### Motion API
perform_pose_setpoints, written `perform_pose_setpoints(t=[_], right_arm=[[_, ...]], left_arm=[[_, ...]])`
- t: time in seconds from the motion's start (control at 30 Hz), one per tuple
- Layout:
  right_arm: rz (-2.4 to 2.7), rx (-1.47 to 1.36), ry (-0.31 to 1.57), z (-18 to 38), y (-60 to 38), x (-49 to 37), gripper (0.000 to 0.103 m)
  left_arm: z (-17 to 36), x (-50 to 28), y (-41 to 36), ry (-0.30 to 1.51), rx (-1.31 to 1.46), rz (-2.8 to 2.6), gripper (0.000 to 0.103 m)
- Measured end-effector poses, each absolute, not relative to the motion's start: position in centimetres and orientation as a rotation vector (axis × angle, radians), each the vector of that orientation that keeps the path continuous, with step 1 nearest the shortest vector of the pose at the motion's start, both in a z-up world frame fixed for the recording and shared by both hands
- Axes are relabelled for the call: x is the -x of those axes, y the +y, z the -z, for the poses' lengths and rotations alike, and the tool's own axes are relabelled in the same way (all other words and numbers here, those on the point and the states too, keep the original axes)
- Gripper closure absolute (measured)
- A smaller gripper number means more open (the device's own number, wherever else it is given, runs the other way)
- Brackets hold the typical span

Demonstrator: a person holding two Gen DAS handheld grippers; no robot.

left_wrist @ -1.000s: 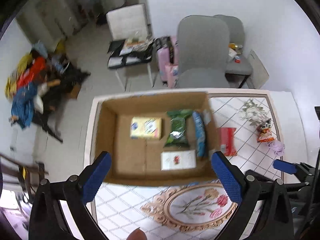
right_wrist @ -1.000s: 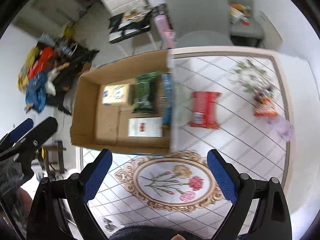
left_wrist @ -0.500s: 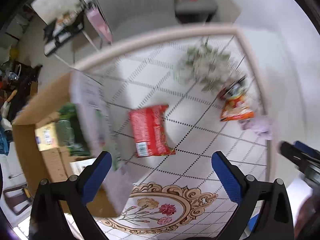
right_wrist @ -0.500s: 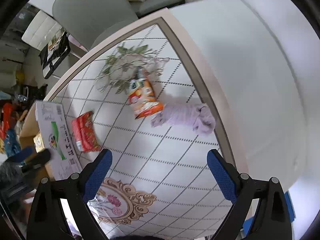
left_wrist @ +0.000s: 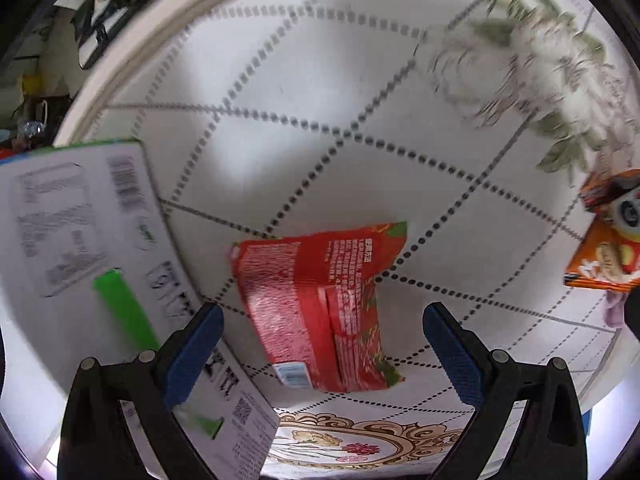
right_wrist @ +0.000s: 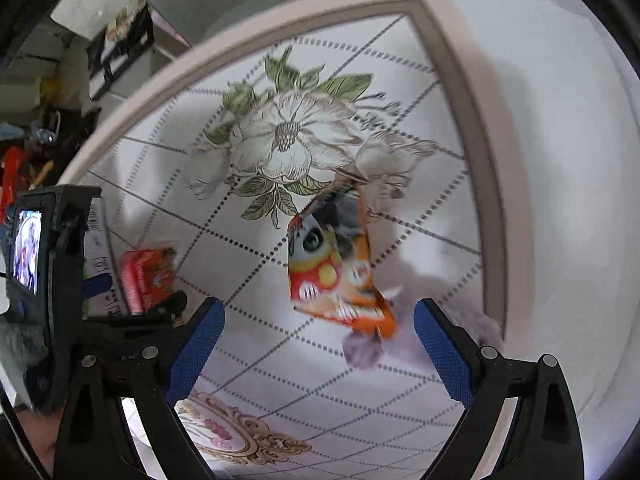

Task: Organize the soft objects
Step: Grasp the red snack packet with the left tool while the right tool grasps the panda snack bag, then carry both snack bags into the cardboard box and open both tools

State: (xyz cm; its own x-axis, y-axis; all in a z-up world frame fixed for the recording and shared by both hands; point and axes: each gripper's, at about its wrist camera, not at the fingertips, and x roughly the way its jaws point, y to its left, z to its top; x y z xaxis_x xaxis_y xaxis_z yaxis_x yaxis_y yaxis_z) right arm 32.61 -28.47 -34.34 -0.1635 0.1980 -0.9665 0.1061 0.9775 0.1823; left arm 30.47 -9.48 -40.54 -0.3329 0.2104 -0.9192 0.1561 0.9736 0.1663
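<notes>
A red snack packet [left_wrist: 320, 304] lies flat on the tabletop, between the open jaws of my left gripper [left_wrist: 322, 344], which hovers just above it. It also shows in the right wrist view [right_wrist: 146, 280]. An orange packet with a cartoon face [right_wrist: 336, 276] lies beside a lilac soft cloth [right_wrist: 364, 350]. My right gripper [right_wrist: 316, 344] is open and empty, close above the orange packet. The orange packet shows at the right edge of the left wrist view [left_wrist: 604, 240].
The white printed outer wall of the cardboard box [left_wrist: 80, 248] stands at the left, touching the left finger's side. The table [right_wrist: 460, 92] has a beige border and a flower print [right_wrist: 292, 148]. The left gripper's body [right_wrist: 48, 264] is at the left.
Both grippers swung right, away from the box, and dropped close to the tabletop. The left now frames the red packet; the right now frames the orange packet and lilac cloth.
</notes>
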Motion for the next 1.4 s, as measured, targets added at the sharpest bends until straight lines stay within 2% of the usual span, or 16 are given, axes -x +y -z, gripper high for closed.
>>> perform_pose_setpoints(t=[0.07, 0.13, 0.2, 0.23, 0.3, 0.33, 0.37, 0.5, 0.53, 0.83, 1.13, 1.3, 1.4], right_arm=[[-0.077, -0.228, 1.757, 35.5, -28.2, -32.9, 0.006], [-0.074, -0.233, 1.768, 36.3, -28.2, -33.1, 0.006], [-0.066, -0.243, 1.778, 37.0, -28.4, -33.3, 0.006], [-0.063, -0.247, 1.786, 37.3, -28.4, -33.4, 0.007], [-0.056, -0.259, 1.799, 38.1, -28.6, -33.5, 0.009], [-0.052, -0.264, 1.804, 38.5, -28.7, -33.5, 0.014], [-0.043, -0.266, 1.808, 38.8, -28.8, -33.6, 0.019], [-0.003, -0.219, 1.798, 38.7, -28.6, -33.8, 0.054], [0.001, -0.219, 1.796, 38.7, -28.6, -33.8, 0.055], [-0.051, -0.306, 1.75, 35.7, -29.9, -31.0, 0.059], [-0.185, -0.348, 1.618, 26.1, -27.3, -26.6, 0.059], [-0.282, -0.334, 1.554, 20.2, -23.2, -24.9, 0.059], [-0.353, -0.319, 1.525, 17.5, -18.8, -24.0, 0.059]], left_arm=[[41.0, -30.3, -9.3, 1.916, -0.217, -0.063, 0.003], [40.9, -30.4, -9.2, 1.91, -0.165, -0.054, 0.01], [40.7, -30.3, -9.1, 1.916, -0.119, -0.04, 0.025], [40.5, -30.2, -9.2, 1.916, -0.099, -0.03, 0.029], [40.3, -30.0, -9.7, 1.917, -0.077, -0.006, 0.053], [40.1, -29.9, -10.0, 1.922, -0.062, -0.003, 0.055], [40.0, -29.9, -10.4, 1.92, -0.073, -0.013, 0.055], [39.7, -29.6, -11.4, 1.896, -0.087, -0.032, 0.057], [39.5, -29.7, -11.4, 1.894, -0.079, -0.036, 0.057], [34.9, -27.7, -9.2, 1.819, 0.04, 0.013, 0.059], [22.6, -23.6, -7.2, 1.592, 0.199, 0.166, 0.059], [15.8, -23.1, -3.0, 1.479, 0.203, 0.194, 0.059], [13.5, -23.3, 0.0, 1.442, 0.208, 0.18, 0.059]])
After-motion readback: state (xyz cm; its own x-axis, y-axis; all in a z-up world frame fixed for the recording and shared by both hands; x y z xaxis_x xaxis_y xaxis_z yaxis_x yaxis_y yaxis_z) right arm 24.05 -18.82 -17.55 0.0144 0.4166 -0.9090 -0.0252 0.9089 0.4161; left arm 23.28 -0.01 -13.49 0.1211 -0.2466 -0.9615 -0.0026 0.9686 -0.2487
